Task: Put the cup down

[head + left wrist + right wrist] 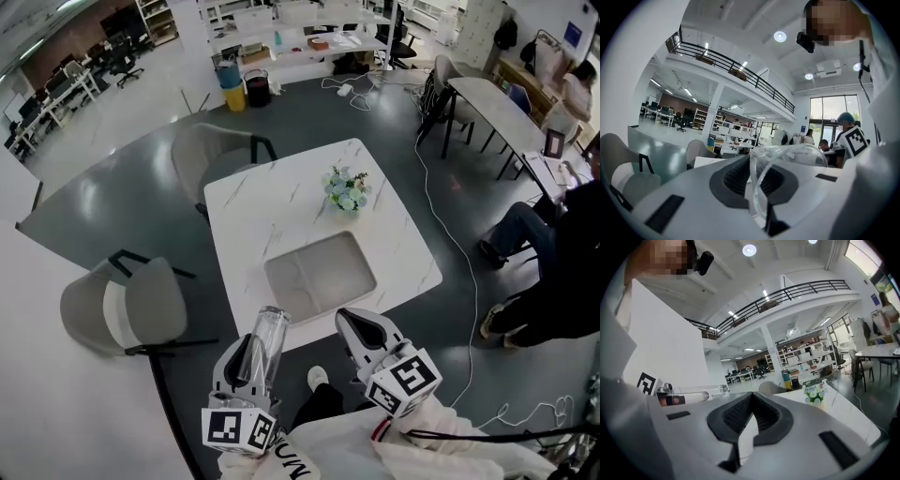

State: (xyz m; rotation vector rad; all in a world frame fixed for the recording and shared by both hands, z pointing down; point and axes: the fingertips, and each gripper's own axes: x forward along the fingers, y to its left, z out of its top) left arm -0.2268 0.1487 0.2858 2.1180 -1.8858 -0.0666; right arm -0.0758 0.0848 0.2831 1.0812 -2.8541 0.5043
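Open-plan office hall, grey floor, mezzanine rail overhead in both gripper views. Head view: white marble-look square counter [253, 216] mid-frame, with a shallow grey rectangular recess [319, 274] toward its 6 o'clock edge and a small bunch of pale flowers [346, 191] toward 1 o'clock of the recess. Two grey shell chairs: one [131, 305] at 8 o'clock of the counter, one [211, 155] at 11 o'clock. Seated person in dark clothes [553, 272] at 3 o'clock, well apart from the counter. Left claw [255, 352] at 6 o'clock in frame, pinching a clear plastic tumbler cup [267, 339]. The cup is tilted, its far end pointing toward 12 o'clock and reaching just to the counter's near edge; it is in the air, not on the counter. Left gripper view: cup [787, 159] sits between the dark ribbed pads, rim facing the camera. Right claw [361, 330] just beside it at 3 o'clock; the right gripper view shows this claw [751, 416] pressed together at the tips, nothing in it, with the cup [693, 393] at 9 o'clock and the flowers [813, 392] at 2 o'clock.
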